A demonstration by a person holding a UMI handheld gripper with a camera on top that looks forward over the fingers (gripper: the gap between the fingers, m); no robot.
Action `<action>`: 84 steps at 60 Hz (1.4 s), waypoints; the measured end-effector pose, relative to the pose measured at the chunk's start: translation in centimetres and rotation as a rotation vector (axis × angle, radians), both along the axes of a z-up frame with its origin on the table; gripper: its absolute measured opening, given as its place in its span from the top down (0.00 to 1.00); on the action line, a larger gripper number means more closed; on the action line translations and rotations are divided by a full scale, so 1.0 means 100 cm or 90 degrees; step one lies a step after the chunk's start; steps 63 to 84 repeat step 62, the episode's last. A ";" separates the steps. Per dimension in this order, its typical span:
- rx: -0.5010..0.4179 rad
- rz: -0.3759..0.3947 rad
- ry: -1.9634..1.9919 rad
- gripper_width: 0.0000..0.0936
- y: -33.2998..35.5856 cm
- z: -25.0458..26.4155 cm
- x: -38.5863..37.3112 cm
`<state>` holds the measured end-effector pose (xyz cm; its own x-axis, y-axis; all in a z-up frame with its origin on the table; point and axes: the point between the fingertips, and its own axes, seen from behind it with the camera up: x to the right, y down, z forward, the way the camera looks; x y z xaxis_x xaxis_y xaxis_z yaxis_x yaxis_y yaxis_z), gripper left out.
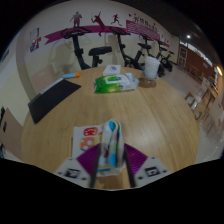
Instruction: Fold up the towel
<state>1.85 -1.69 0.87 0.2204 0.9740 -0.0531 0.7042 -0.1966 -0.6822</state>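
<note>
A small white towel with a coloured print (86, 135) lies on the near part of a round wooden table (150, 115). One part of it is bunched and stands up between my fingers, showing teal, white and orange. My gripper (110, 152) is shut on this raised fold, with the purple pads (88, 160) pressing on it from both sides. The rest of the towel trails to the left of the fingers on the tabletop.
A black mat (52, 98) lies on the table's left side. A green and white packet (115, 82) sits at the far middle, a white container (152, 67) beyond it to the right, a small item (72, 73) at far left. Exercise bikes (100, 52) stand behind.
</note>
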 end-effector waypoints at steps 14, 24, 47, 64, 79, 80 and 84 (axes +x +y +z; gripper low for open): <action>0.034 -0.028 0.032 0.08 0.007 0.063 0.032; 0.051 -0.031 0.055 0.08 -0.021 0.144 0.103; 0.083 -0.077 0.078 0.08 -0.078 0.203 0.212; 0.093 -0.081 0.076 0.08 -0.096 0.202 0.227; 0.093 -0.081 0.076 0.08 -0.096 0.202 0.227; 0.093 -0.081 0.076 0.08 -0.096 0.202 0.227; 0.093 -0.081 0.076 0.08 -0.096 0.202 0.227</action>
